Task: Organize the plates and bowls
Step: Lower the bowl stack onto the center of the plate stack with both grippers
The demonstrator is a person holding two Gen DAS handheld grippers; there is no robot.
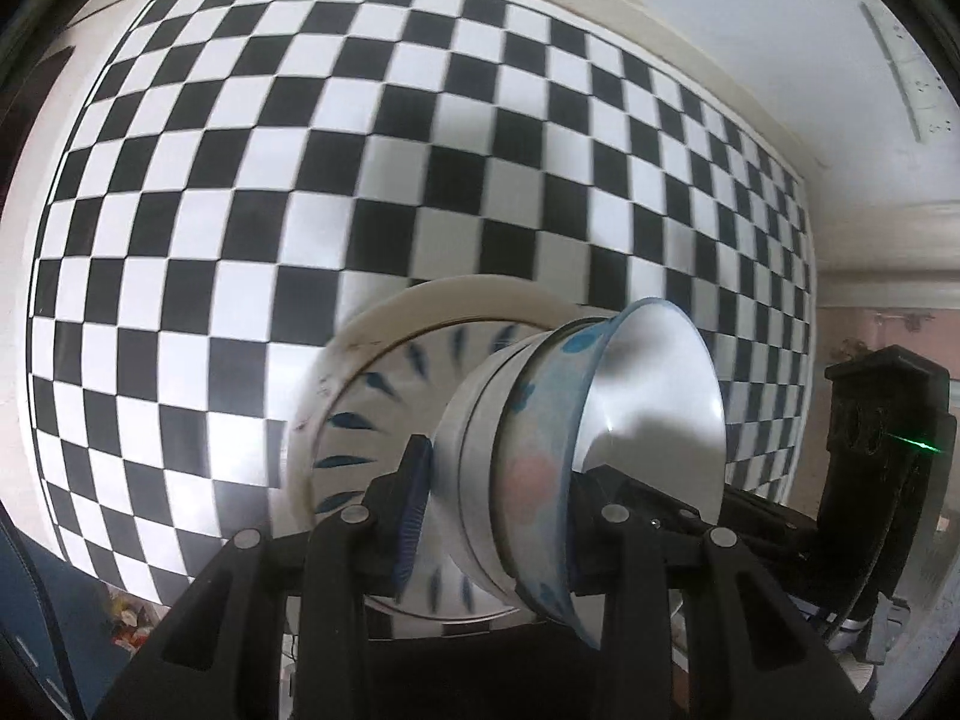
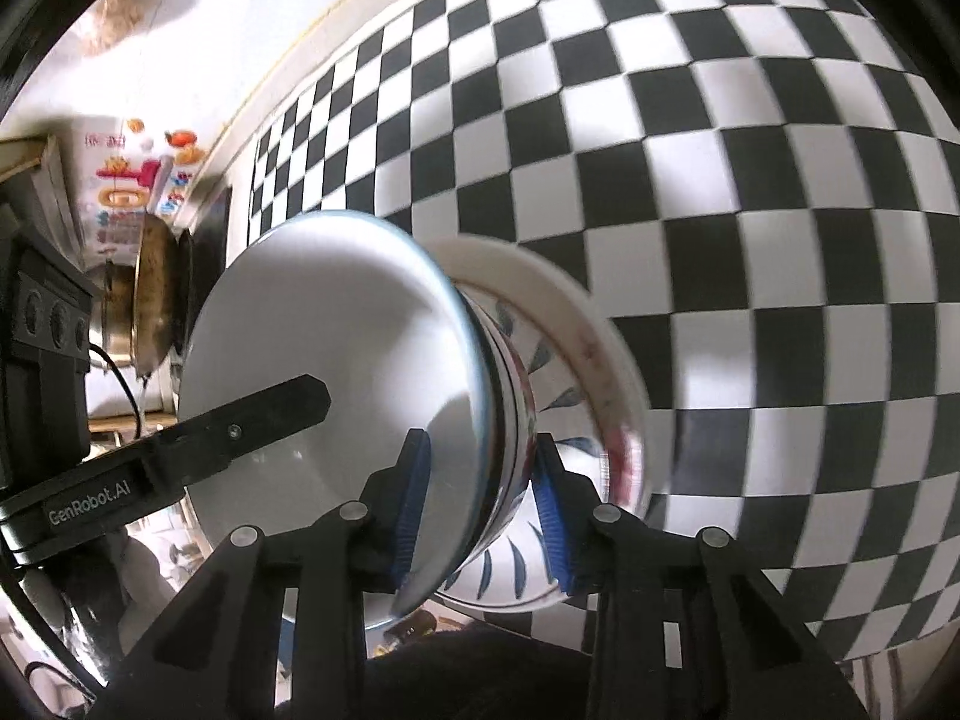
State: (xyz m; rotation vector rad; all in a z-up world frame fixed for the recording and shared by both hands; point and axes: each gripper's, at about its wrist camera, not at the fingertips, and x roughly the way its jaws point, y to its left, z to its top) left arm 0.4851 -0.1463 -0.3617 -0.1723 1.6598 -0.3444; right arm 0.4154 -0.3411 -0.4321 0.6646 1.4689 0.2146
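A stack of nested bowls sits on a blue-leaf plate (image 1: 360, 420) and a cream plate (image 1: 384, 312), over the checkerboard mat (image 1: 300, 180). The top bowl (image 1: 654, 396) is pale blue with darker spots outside and plain white inside (image 2: 336, 348). My left gripper (image 1: 498, 498) is shut on the bowls' wall, one finger inside and one pad outside. My right gripper (image 2: 483, 504) clamps the opposite rim, its blue pads (image 2: 414, 498) on both sides of the wall. Each gripper shows in the other's view: the right gripper's body (image 1: 870, 432), the left finger (image 2: 270, 408) inside the bowl.
The checkerboard mat (image 2: 720, 180) fills most of both views, with a pale wall beyond it. A metal pot with a brass lid (image 2: 144, 306) and a colourful box (image 2: 132, 180) stand off the mat's far side. A white power strip (image 1: 906, 72) is on the wall.
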